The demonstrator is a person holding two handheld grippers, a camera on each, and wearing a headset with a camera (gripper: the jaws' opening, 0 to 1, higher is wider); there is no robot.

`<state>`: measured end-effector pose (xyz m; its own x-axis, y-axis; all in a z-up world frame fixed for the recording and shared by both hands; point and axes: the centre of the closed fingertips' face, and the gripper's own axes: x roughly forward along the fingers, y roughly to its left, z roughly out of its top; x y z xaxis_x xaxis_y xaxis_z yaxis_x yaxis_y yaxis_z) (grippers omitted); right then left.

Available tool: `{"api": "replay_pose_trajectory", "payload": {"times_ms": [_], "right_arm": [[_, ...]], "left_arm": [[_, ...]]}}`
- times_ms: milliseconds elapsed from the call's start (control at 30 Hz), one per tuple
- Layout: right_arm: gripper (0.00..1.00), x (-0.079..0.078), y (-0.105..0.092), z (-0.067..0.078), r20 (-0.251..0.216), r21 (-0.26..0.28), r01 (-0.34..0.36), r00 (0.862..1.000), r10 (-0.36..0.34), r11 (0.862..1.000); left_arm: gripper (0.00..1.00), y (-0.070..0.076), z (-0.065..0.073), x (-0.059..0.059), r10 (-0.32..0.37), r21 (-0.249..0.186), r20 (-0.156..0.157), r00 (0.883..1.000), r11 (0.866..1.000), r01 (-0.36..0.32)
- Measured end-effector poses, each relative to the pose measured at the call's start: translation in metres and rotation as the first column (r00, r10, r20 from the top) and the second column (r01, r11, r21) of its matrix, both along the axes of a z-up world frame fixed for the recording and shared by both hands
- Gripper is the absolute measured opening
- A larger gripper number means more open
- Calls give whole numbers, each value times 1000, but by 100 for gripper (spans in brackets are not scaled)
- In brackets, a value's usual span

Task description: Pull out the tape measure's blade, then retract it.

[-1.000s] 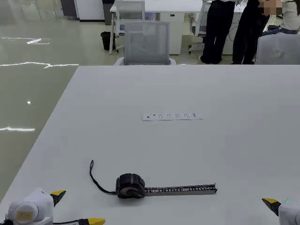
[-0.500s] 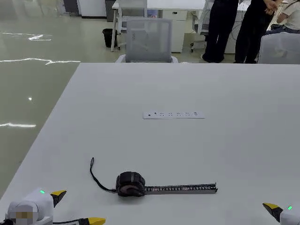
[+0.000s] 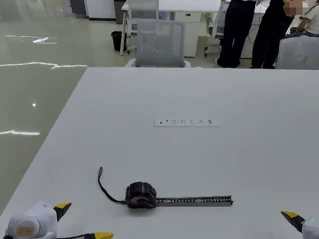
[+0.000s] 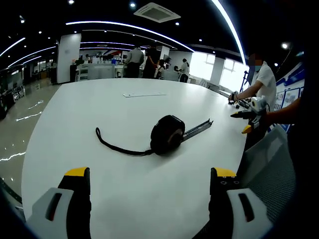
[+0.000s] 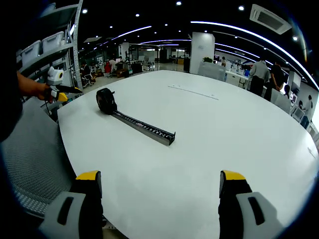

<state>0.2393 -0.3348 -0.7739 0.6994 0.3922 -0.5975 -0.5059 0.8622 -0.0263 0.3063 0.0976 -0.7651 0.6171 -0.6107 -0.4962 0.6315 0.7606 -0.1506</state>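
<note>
Tape measure (image 3: 141,195): I see it lying on the white table (image 3: 209,89), near its near edge, a little left of the middle
Blade (image 3: 194,201): pulled out flat on the table, to the right of the case
Strap (image 3: 105,186): curls out to the left
Left gripper (image 4: 150,172): jaws wide apart, holding nothing, near left corner
Right gripper (image 5: 162,175): jaws wide apart, holding nothing, near right, apart from the blade tip
Power strip (image 3: 186,122): farther on, middle of the table
</note>
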Motion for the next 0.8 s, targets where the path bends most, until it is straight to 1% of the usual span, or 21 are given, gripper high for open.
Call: {"api": "replay_pose_trajectory", "payload": {"times_ms": [233,367,467,500,533,567,633,667,733,800], "right_arm": [[100,1,-3,0,-1,2,7,1000,-7,1000],[100,1,-4,0,-9,-2,3,1000,-3,1000],[100,1,-5,0,-11,-6,1,1000,-1,1000],[100,1,-6,1,-11,-8,1,1000,-1,1000],[100,2,-7,1,-10,-9,1,1000,-1,1000],[100,2,-7,1,-11,-8,1,1000,-2,1000],[100,2,-7,2,-5,-5,-2,1000,2,1000],[100,4,-7,3,5,-1,-7,1000,7,1000],[100,3,-6,1,0,-3,-10,1000,10,1000],[100,3,-4,2,-3,4,-17,1000,17,1000]], "left_arm": [[99,-5,3,-6,-6,2,-2,1000,1000,6],[99,-3,4,-6,-2,4,-1,1000,1000,2],[99,0,3,-5,7,2,-3,1000,1000,-7],[99,0,4,-4,19,0,-9,1000,1000,-19],[99,-1,6,-4,22,-1,-8,1000,1000,-22],[99,-2,9,-3,25,-4,4,1000,1000,-25],[99,-3,11,-1,29,-16,15,999,999,-29],[99,-4,11,0,33,-22,15,999,999,-33],[99,-6,9,1,34,-28,13,999,999,-34],[99,-10,6,0,23,-17,8,1000,1000,-22]]}}
